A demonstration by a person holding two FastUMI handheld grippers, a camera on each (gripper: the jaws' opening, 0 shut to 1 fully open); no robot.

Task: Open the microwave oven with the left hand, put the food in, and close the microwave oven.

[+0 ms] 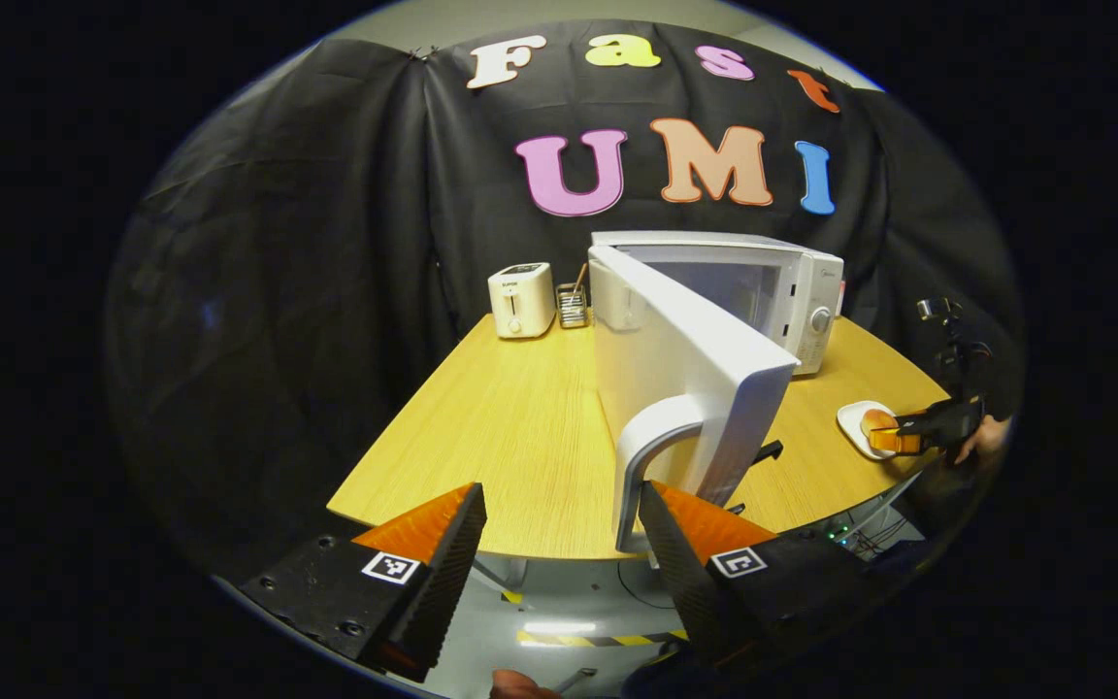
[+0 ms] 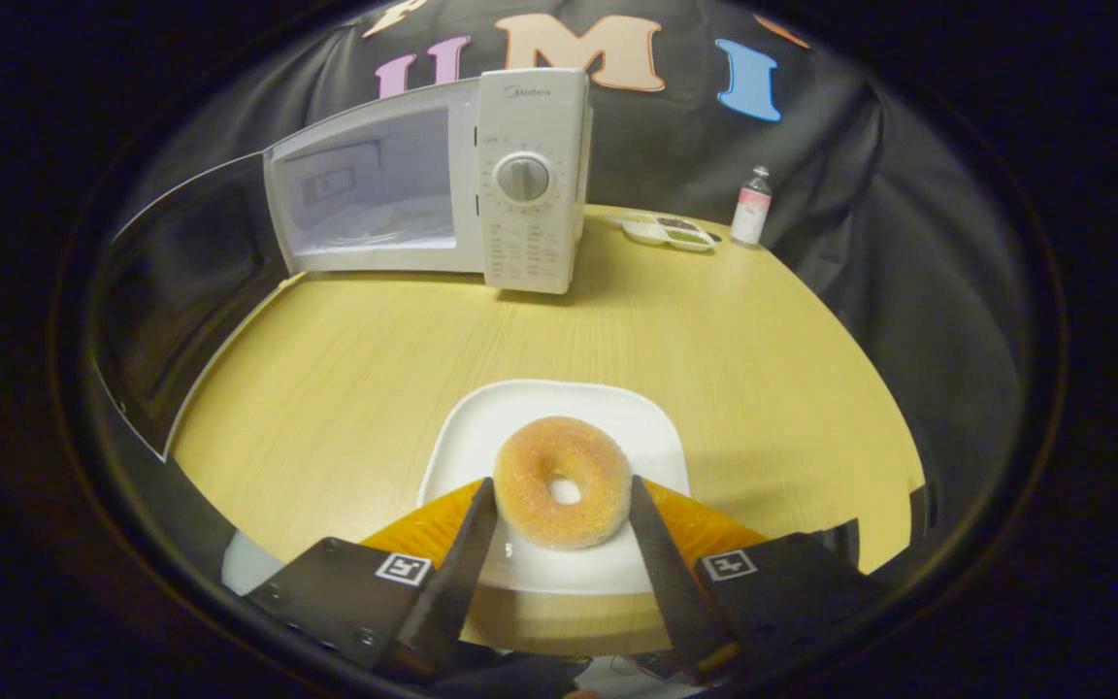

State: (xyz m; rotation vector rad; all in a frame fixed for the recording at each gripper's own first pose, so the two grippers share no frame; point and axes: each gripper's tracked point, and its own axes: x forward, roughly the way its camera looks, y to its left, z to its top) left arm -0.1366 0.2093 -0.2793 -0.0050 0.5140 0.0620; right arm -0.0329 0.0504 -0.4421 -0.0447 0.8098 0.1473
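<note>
Fingers [image 2: 481, 544] of your right gripper [image 2: 559, 529] flank the doughnut [image 2: 564, 493] on its plate [image 2: 559, 408], near bench [image 2: 375, 330] edge, barely touching. It's soft, so squeeze its sides lightly. Your left gripper [image 1: 559, 524] hangs released beside the microwave oven [image 1: 714, 291] door's handle [image 1: 651, 437].

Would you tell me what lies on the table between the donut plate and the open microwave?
Nothing: in the right gripper view, bare wooden table runs from the white plate holding the donut to the microwave.
</note>
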